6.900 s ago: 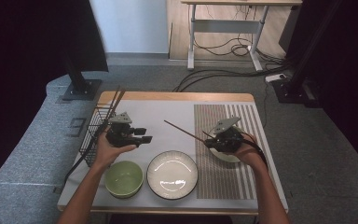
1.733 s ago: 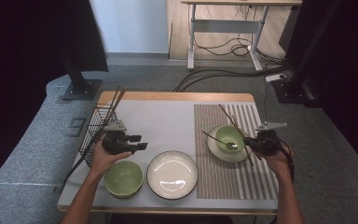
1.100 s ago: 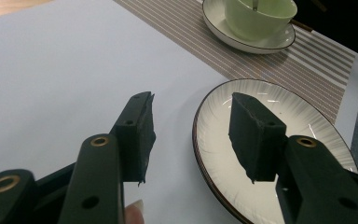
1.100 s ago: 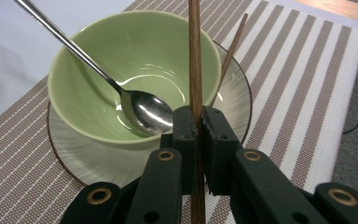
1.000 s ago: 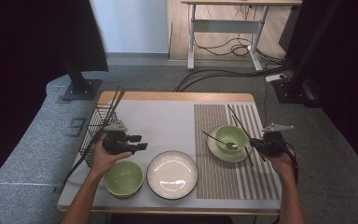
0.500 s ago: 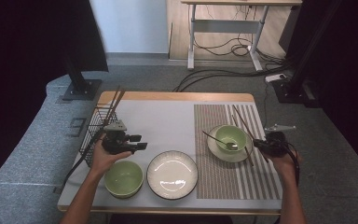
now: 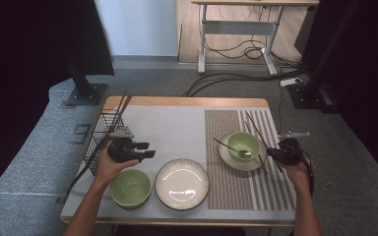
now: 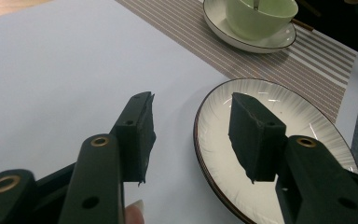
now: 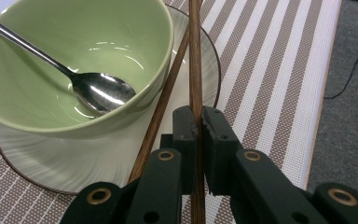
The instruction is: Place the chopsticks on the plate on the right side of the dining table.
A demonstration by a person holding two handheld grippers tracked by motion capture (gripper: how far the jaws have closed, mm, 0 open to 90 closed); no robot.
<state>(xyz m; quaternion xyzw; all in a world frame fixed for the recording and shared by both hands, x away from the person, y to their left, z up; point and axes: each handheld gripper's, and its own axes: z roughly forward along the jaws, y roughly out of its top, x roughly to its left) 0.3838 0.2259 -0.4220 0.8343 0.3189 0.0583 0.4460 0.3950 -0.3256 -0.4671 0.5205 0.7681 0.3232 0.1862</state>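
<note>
Two chopsticks [image 9: 193, 60] are being handled at the right of the table [image 7: 177, 128]: one is being gripped between the closed jaws of the right gripper [image 9: 199, 122], while the other [image 9: 161, 109] is lying just beside it, slanted against the rim of the saucer [image 9: 51, 163]. Both are being shown over the striped placemat [image 7: 241, 187], on the right of the green bowl [image 7: 243, 144] that is being carried by that saucer. A metal spoon [image 9: 91, 88] is being held inside the bowl, its handle pointing left. The left gripper [image 8: 191, 121] is being held with its jaws wide apart and nothing between them, above the white tabletop at the left edge of the white plate [image 8: 307, 121]. A second green bowl [image 7: 131, 187] is being seen near the person, left of the plate, and a wire rack [image 7: 100, 137] with more chopsticks is standing at the far left.
</note>
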